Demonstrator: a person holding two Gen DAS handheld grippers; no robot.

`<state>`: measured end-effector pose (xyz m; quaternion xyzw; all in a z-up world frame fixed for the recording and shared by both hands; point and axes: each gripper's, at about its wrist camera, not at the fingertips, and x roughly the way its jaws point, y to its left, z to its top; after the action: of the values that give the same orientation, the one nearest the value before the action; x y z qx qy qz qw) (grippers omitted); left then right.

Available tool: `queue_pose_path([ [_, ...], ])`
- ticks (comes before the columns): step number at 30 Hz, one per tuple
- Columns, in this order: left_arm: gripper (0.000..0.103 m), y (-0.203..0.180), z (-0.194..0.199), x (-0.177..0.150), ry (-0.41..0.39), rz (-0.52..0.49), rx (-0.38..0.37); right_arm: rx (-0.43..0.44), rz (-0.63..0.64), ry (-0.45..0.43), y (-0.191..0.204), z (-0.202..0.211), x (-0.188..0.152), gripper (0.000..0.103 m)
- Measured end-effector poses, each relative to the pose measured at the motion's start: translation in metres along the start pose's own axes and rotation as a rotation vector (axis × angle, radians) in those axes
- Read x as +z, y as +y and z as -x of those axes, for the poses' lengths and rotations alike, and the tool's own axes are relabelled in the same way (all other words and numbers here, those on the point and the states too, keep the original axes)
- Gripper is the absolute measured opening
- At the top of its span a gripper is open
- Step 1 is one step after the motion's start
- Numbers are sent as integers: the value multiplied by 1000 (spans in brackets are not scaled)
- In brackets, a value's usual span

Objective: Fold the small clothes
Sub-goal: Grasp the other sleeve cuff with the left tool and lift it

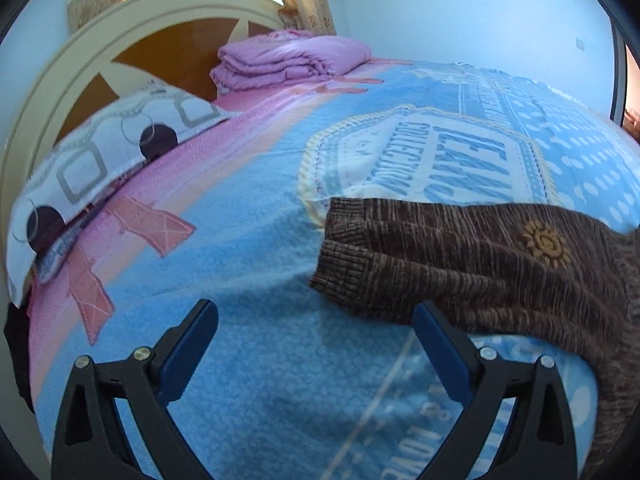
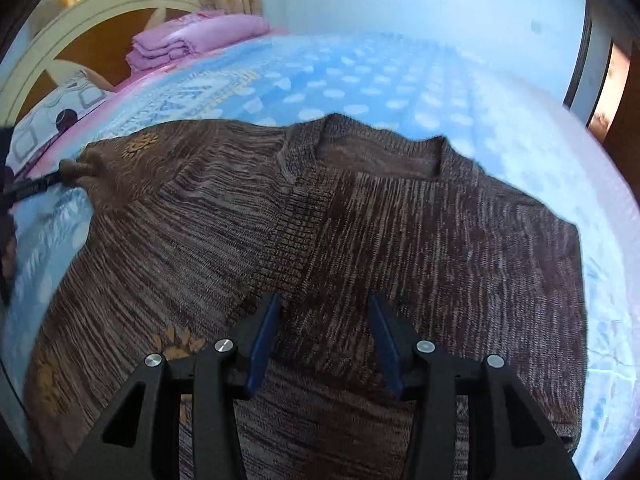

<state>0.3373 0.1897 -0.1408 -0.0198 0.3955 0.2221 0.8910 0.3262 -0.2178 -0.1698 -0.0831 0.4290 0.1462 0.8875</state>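
Observation:
A brown knit sweater (image 2: 360, 232) lies flat on the blue bed blanket (image 2: 380, 80), collar away from me. Its sleeve (image 1: 460, 256) with a ribbed cuff and a yellow flower patch reaches left across the blanket (image 1: 248, 240) in the left wrist view. My left gripper (image 1: 316, 316) is open and empty, low over the blanket, its right finger (image 1: 436, 336) at the sleeve's near edge. My right gripper (image 2: 324, 308) is open and empty, hovering over the sweater's middle. The left gripper's finger (image 2: 36, 186) shows at the far left of the right wrist view, beside the cuff.
A folded pink quilt (image 1: 288, 60) sits at the head of the bed. A patterned pillow (image 1: 100, 168) lies against the cream headboard (image 1: 52, 80). A wall (image 1: 480, 12) stands beyond the bed, and a doorway (image 2: 608, 92) is at the right.

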Motion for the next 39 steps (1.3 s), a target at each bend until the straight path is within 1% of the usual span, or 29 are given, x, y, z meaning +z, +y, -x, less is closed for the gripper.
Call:
queue_pose_path([
  [2, 101, 1, -1, 3, 11, 33, -34, -2, -17, -14, 0, 1, -3, 50],
  [3, 101, 1, 0, 5, 13, 49, -46, -10, -13, -28, 1, 1, -6, 52],
  [5, 101, 2, -1, 8, 23, 80, -77, -22, -3, -45, 2, 2, -11, 53],
  [9, 101, 10, -14, 13, 65, 153, -61, -14, -16, -55, -3, 3, -12, 56],
  [11, 101, 19, -23, 15, 95, 205, -58, -18, -19, -63, -4, 3, -13, 58],
  [14, 102, 31, -33, 14, 133, 297, -110, -41, -9, -70, -1, 7, -15, 61],
  [16, 102, 32, -37, 12, 155, 331, -160, -48, -5, -70, -1, 7, -16, 62],
  [18, 101, 30, -40, 12, 160, 347, -198, -48, -7, -71, -2, 8, -16, 62],
  [20, 95, 28, -42, 12, 150, 363, -217, -48, -9, -72, -3, 8, -17, 63],
  [21, 82, 27, -42, 12, 137, 363, -224, -49, -9, -72, -2, 8, -17, 63],
  [22, 53, 26, -42, 14, 127, 359, -248, -51, -9, -72, -2, 7, -17, 63],
  [23, 32, 25, -44, 15, 131, 356, -284, -52, -9, -72, -2, 7, -16, 63],
  [24, 13, 24, -48, 15, 160, 355, -334, -52, -9, -72, -2, 7, -16, 64],
  [25, 13, 25, -46, 15, 160, 364, -342, -53, -10, -72, -2, 7, -16, 64],
  [29, 13, 35, -25, 24, 84, 380, -349, -31, -27, -81, -5, 11, -15, 64],
  [31, 12, 44, -11, 35, 57, 408, -376, -15, -70, -109, -13, 22, -16, 64],
  [32, 12, 45, -5, 40, 46, 403, -387, -2, -97, -135, -18, 32, -18, 64],
  [34, 12, 43, 10, 50, 22, 381, -403, 13, -127, -166, -25, 48, -20, 64],
  [39, 12, 23, 35, 68, 2, 374, -462, -1, -104, -192, -37, 83, -31, 64],
])
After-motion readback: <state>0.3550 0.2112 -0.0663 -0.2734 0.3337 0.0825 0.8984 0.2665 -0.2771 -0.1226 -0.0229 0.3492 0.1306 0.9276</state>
